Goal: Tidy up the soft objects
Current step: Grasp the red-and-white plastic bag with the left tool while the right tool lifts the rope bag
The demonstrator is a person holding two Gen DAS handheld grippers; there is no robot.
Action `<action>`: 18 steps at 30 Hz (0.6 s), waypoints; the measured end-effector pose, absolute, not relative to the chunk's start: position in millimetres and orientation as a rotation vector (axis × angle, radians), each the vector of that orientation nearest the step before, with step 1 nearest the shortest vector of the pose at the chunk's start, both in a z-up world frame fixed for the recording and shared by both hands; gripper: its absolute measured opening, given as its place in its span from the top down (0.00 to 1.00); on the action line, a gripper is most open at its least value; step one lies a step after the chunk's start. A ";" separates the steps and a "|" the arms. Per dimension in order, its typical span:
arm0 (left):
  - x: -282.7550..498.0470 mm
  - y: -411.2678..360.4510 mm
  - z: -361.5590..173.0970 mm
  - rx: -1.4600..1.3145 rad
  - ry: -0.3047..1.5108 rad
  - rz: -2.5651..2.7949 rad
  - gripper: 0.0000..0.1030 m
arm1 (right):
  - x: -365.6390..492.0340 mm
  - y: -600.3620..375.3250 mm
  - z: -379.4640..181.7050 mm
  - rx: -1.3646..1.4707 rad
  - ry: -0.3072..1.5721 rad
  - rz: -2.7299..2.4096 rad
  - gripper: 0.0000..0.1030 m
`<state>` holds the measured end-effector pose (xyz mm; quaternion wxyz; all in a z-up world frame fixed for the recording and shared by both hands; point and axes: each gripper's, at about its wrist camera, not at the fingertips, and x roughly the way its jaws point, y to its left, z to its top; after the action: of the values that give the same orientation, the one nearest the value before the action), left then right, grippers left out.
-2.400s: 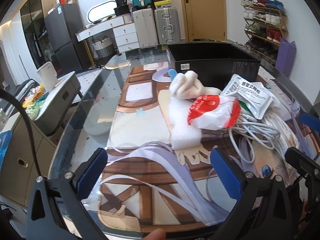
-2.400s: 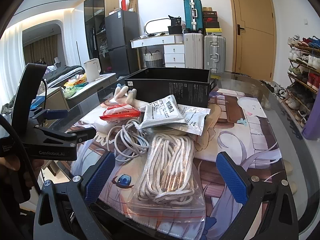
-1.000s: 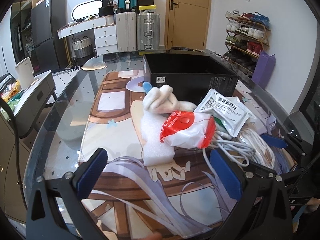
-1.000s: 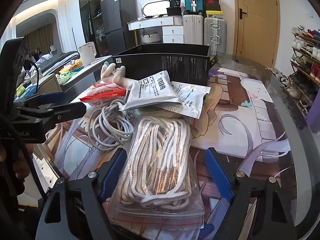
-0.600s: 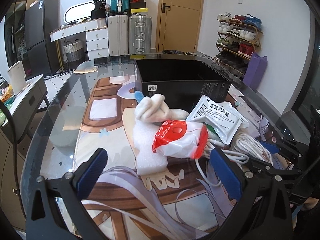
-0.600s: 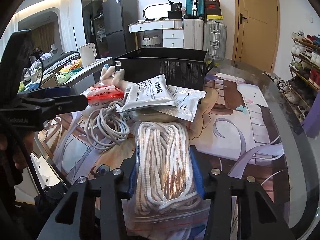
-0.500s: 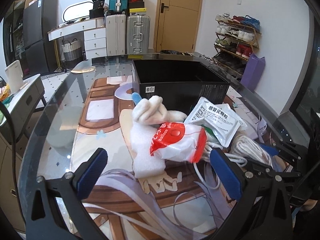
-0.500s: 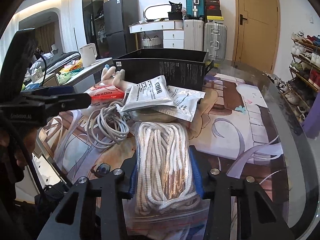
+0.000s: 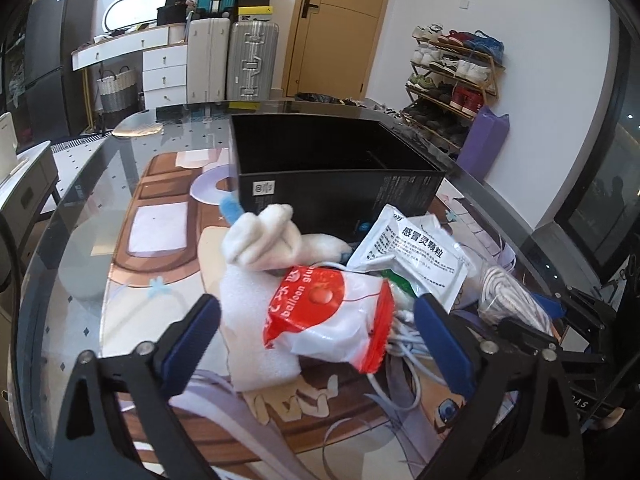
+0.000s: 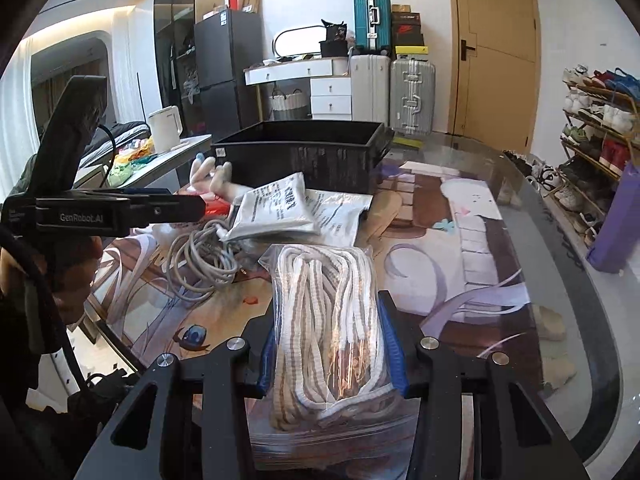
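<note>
My right gripper (image 10: 332, 344) is clamped across a clear bag of striped white-and-tan rope (image 10: 326, 320), low over the glass table (image 10: 560, 264); limp and slick, I judge it best pinched mid-bundle. My left gripper (image 9: 316, 332) is closing around a red-and-white balloon packet (image 9: 328, 316), pads not yet touching; it looks light and crinkly. Beyond lie a foam block (image 9: 248, 320), grey cable (image 10: 200, 256), foil sachets (image 10: 276, 208), a plush toy (image 9: 268, 244), then the black box (image 9: 340, 168).
</note>
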<state>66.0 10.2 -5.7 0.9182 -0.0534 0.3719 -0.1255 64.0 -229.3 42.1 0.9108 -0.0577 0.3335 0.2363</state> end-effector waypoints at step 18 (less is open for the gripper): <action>52.2 6.9 2.1 -0.085 0.744 -0.291 0.49 | 62.6 -226.0 59.0 -0.106 0.625 0.516 0.57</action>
<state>52.2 6.9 2.1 0.9203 -0.0413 0.3623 -0.1414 62.6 -226.0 59.0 0.9177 -0.0514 0.3037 0.2510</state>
